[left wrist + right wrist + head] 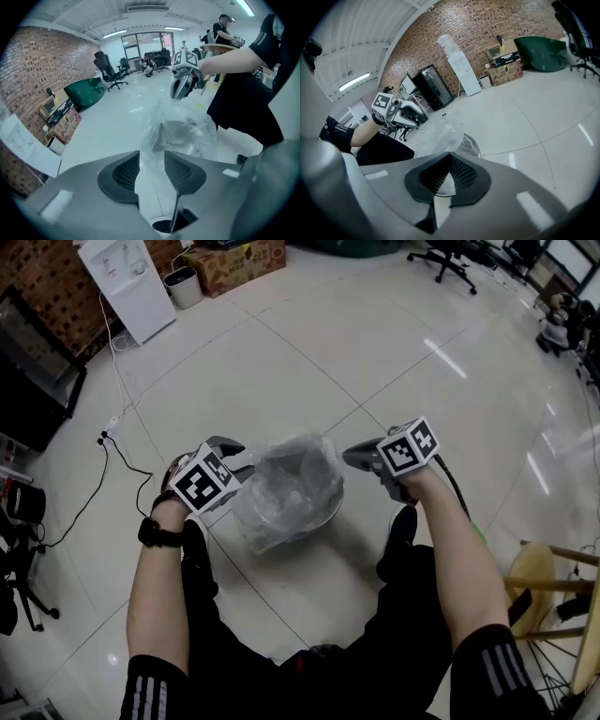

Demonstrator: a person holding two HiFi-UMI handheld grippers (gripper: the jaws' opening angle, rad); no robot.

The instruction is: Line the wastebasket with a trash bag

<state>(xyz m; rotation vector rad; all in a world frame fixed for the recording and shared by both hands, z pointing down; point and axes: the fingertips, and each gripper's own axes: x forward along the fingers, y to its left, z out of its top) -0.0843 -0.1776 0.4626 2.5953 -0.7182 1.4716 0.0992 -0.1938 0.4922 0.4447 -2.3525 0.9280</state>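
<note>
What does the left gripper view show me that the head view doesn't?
Only the left gripper view: the left gripper has its jaws apart, with clear trash bag film between them, not pinched. Only the head view: that gripper's marker cube, the black wristband behind it and a cable on the floor. Both: the bag draped over the wastebasket, with the right gripper at its edge.

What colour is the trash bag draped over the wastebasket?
None: the trash bag is clear, see-through plastic. The head view shows it best.
</note>
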